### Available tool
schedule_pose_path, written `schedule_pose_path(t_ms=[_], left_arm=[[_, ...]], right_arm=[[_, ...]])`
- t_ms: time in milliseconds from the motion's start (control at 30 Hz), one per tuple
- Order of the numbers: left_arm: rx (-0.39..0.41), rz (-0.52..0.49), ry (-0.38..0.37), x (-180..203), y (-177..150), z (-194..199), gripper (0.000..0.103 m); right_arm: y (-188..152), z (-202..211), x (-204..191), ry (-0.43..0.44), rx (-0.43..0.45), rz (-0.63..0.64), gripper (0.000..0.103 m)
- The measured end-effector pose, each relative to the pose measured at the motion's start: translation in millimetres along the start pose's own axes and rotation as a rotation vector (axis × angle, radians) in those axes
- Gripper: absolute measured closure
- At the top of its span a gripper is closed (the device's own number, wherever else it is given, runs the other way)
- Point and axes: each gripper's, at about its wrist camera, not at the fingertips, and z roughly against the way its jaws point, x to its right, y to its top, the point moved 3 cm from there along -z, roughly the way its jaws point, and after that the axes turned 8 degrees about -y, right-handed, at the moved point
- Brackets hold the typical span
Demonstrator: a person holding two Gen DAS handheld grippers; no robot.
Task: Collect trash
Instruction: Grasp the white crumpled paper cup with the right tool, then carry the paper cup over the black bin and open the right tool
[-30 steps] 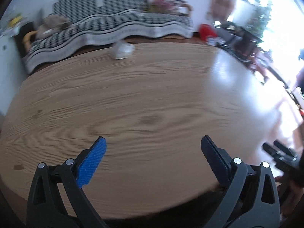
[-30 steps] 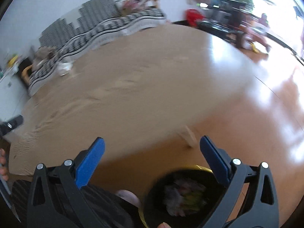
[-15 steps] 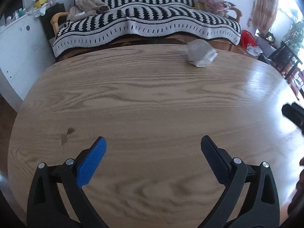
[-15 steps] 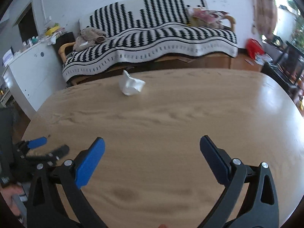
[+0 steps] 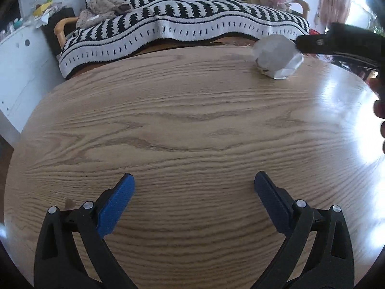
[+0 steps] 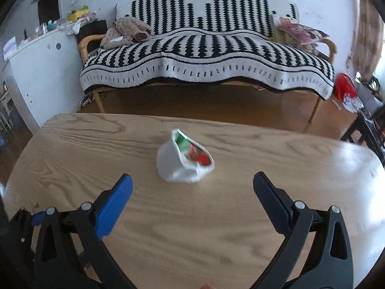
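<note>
A crumpled white paper cup (image 6: pixel 184 161) with a red and green print inside lies on its side on the oval wooden table (image 6: pixel 216 228). My right gripper (image 6: pixel 192 192) is open just short of it, one finger to each side and nothing held. In the left wrist view the same cup (image 5: pixel 278 56) lies at the table's far right edge, with a black finger (image 5: pixel 336 42) of the right gripper beside it. My left gripper (image 5: pixel 194 195) hangs open over the near middle of the table (image 5: pixel 180 125), far from the cup.
Behind the table stands a sofa under a black and white striped blanket (image 6: pixel 207 55), with a brown garment (image 6: pixel 127 31) on its left end. A white cabinet (image 6: pixel 36 72) stands at the left. A red bag (image 6: pixel 345 89) lies on the floor at the right.
Over the last second the right gripper swung up from a bin near the floor to the table and moved close to the cup. The left gripper turned toward the sofa and edged forward.
</note>
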Motion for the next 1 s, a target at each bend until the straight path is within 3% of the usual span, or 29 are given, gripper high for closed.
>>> schedule_pose_path(t_ms=[100,133,167,200,233,300,400,600,800,1000], left_arm=[[0.017,0.003,-0.032,-4,0,-3,0.006],[0.017,-0.002,-0.039,-5,0,-4,0.006],[0.019,-0.003,-0.041,-7,1,-4,0.007],[0.023,-0.005,-0.043,-8,1,-3,0.017],[0.049,-0.019,-0.044,-8,2,1,0.053],[0.058,-0.038,-0.011,-8,3,4,0.103],[0.035,-0.019,-0.084,-4,1,9,0.103],[0.085,-0.029,-0.118,14,4,42,0.103],[0.147,-0.051,-0.143,44,1,88,0.103],[0.205,-0.116,-0.211,97,-12,149,0.103]], right_arm=[[11,-20,-10,0.024,-0.009,0.031,0.006],[13,-24,-13,0.029,-0.007,0.047,0.011],[15,-29,-18,0.028,-0.003,0.062,0.019],[14,-33,-21,0.018,-0.005,0.084,0.051],[13,-37,-23,0.006,-0.015,0.098,0.073],[8,-40,-24,0.010,-0.014,0.089,0.075],[-2,-31,-25,0.006,-0.006,0.093,0.080],[-35,20,-7,0.031,0.013,0.002,0.080],[-61,103,14,0.037,0.062,-0.039,0.080],[-82,197,40,0.019,0.129,-0.068,0.080]])
